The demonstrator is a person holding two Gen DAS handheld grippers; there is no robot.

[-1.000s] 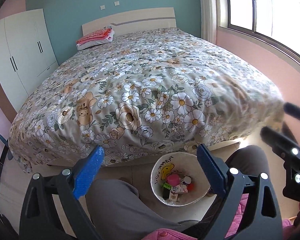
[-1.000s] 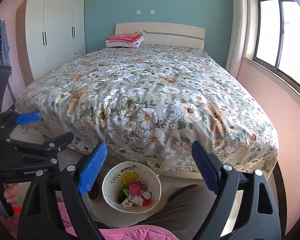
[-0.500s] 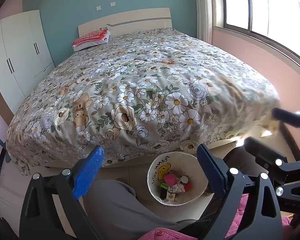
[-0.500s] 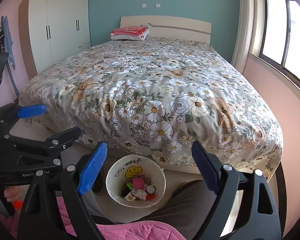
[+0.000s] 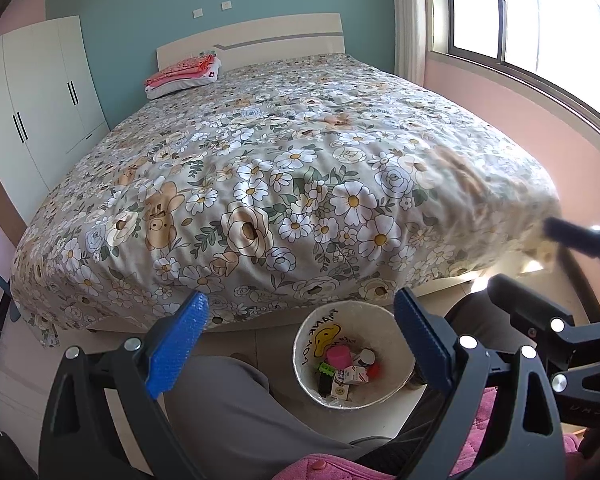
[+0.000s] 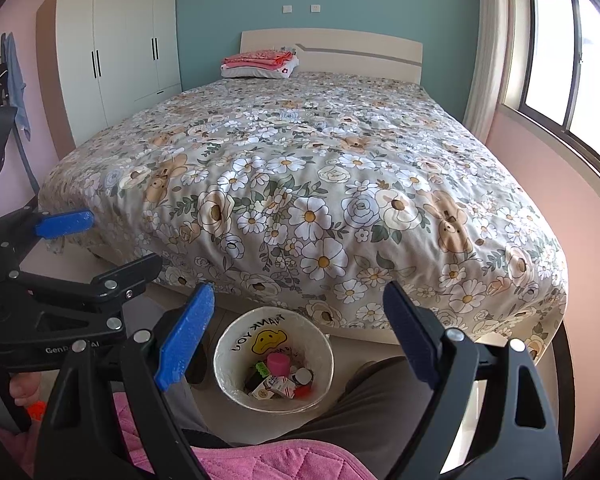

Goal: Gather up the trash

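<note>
A white trash bin [image 5: 396, 322] with a yellow smiley and "THANK YOU" lettering stands on the floor at the foot of the bed. It holds several pieces of trash, among them a pink cup [image 5: 339, 357] and small cartons [image 5: 354, 376]. The bin also shows in the right wrist view [image 6: 236, 344], with the pink cup [image 6: 278, 363] inside. My left gripper [image 5: 300, 344] is open and empty above and before the bin. My right gripper [image 6: 298, 336] is open and empty, also above the bin. The left gripper shows at the left of the right wrist view [image 6: 100, 252].
A large bed with a floral cover [image 5: 300, 168] fills the room ahead, with folded red cloth [image 5: 184, 72] near the headboard. A white wardrobe [image 6: 120, 48] stands at left, a window [image 5: 520, 20] at right. The person's grey-trousered legs [image 5: 236, 412] flank the bin.
Both grippers have risen and drawn back slightly, so the bin sits lower in both views. The right gripper shows further into the left wrist view. Both stay open.
</note>
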